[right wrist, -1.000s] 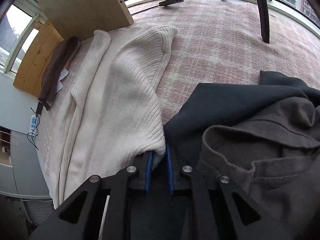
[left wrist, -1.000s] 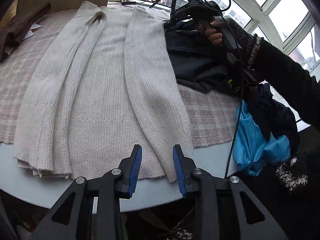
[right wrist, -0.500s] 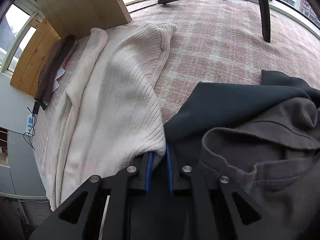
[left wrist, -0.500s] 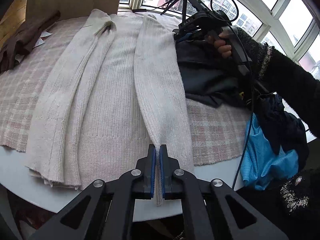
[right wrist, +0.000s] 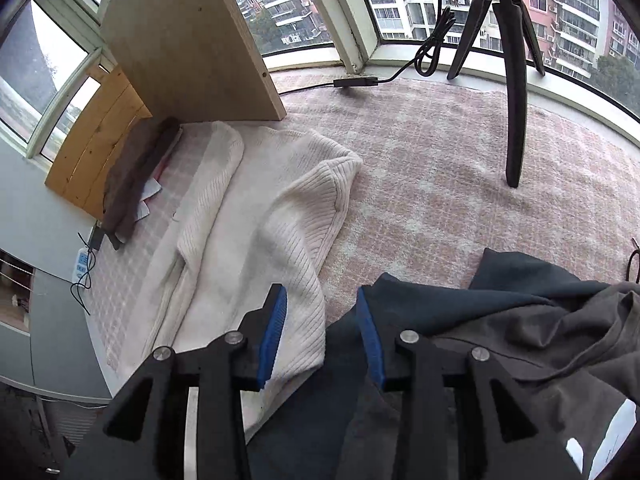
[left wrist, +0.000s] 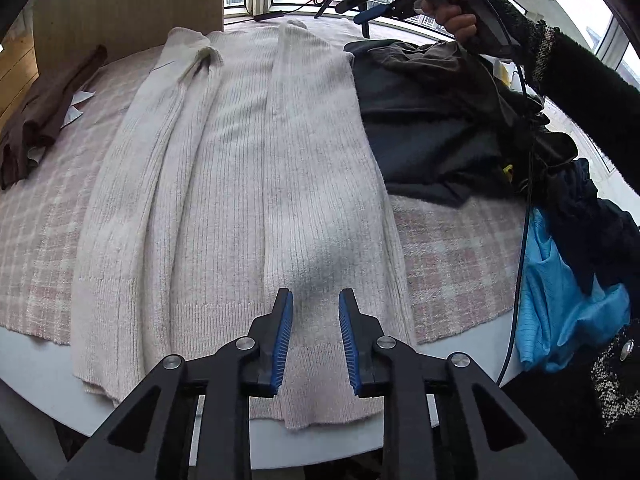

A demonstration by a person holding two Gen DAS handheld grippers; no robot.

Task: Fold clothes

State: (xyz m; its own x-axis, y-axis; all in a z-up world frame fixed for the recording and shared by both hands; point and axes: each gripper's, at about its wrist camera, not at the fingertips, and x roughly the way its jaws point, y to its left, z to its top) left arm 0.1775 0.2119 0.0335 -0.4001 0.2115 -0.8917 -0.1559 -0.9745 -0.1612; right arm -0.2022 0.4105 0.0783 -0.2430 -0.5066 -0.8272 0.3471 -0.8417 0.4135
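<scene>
A cream ribbed knit sweater (left wrist: 240,184) lies lengthwise on the pink plaid cloth (left wrist: 452,248), both sides folded in toward the middle. My left gripper (left wrist: 314,334) hovers over its near hem; the jaws are opening, with no fabric pinched between them. In the right wrist view the sweater's far end (right wrist: 280,240) lies flat. My right gripper (right wrist: 322,332) hangs above its edge, jaws opening, nothing gripped. From the left wrist view that right gripper (left wrist: 370,0) shows at the far end, held by a hand in a dark sleeve.
A heap of dark grey clothes (left wrist: 432,120) lies right of the sweater, also seen as dark garments (right wrist: 500,340). Blue cloth (left wrist: 560,300) hangs off the table's right edge. A brown garment (left wrist: 44,112) and a wooden board (right wrist: 184,36) stand left; a tripod leg (right wrist: 516,92) at the back.
Both grippers were shut on the sweater's right fold, at hem and far end; both have let go. The fold now lies flat over the middle, and the right gripper has risen.
</scene>
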